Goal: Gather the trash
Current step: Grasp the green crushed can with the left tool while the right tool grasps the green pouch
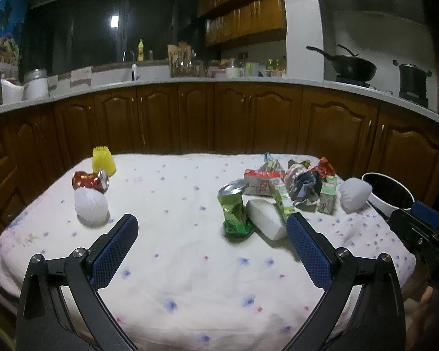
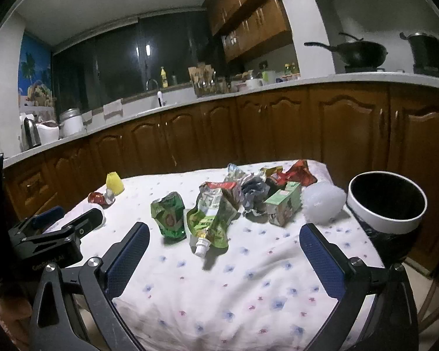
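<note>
Trash: crushed green can (image 2: 169, 219) upright at mid-bench, spouted green pouch (image 2: 212, 219) just right of it, juice carton (image 2: 284, 204), crumpled wrappers (image 2: 254, 196), white foam net (image 2: 323, 203) at far right; crushed red can (image 1: 90, 180) far left.
Receptacle: white-rimmed bin (image 2: 386, 225) beside right bench edge.
Left gripper (image 1: 212, 235): spread wide, empty. Right gripper (image 2: 224, 248): spread wide, empty.
Handling, judged: close on pouch body, lift clear, drop over bin mouth.
Left view only: second foam net (image 1: 90, 207), white block (image 1: 266, 219) behind green can. Right view only: pouch spout (image 2: 202, 247), bin interior.
</note>
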Demonstrator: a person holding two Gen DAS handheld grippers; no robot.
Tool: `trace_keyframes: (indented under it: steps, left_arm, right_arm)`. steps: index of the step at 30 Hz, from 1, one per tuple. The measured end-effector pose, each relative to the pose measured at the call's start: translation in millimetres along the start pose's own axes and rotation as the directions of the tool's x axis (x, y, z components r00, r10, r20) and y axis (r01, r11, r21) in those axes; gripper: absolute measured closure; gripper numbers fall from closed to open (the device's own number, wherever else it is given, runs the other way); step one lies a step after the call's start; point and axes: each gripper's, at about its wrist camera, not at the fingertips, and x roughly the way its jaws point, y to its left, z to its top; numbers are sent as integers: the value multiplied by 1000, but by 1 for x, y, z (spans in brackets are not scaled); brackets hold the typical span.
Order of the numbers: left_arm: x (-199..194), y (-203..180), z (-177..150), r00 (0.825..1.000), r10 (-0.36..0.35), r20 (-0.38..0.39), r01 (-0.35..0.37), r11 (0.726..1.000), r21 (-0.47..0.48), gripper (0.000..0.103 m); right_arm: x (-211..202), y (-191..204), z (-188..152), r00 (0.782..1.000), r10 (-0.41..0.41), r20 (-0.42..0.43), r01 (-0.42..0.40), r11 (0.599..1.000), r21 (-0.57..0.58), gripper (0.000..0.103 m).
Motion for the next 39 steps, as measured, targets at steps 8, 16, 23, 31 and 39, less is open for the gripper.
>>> trace_keyframes:
  steps: [8,16,23,31,39]
  left_arm:
    - [44,9,0,992,-64,-107,62,998,-22,0]
    - [95,10,-1,975,-114,-193,108,993,-45,0]
    - [135,15,1,951,-162,-263,142,986,-92,5]
    - [165,4,3,934,-186,-304,171,982,-75,16]
    - [186,-7,1,904,-227,-363,210,974,-85,71]
  right_arm:
    - [45,-12,-1,991,63,-117,-55,996,71,0]
    - [106,-24,2,962,135,-238,-94,980,176,17]
    - [151,-19,6,942,169,-289,-111,972,208,34]
    - [194,-28,-2,907,222,-358,-122,952,282,71]
    - [202,-26,0,892,280,-355,-181,940,288,95]
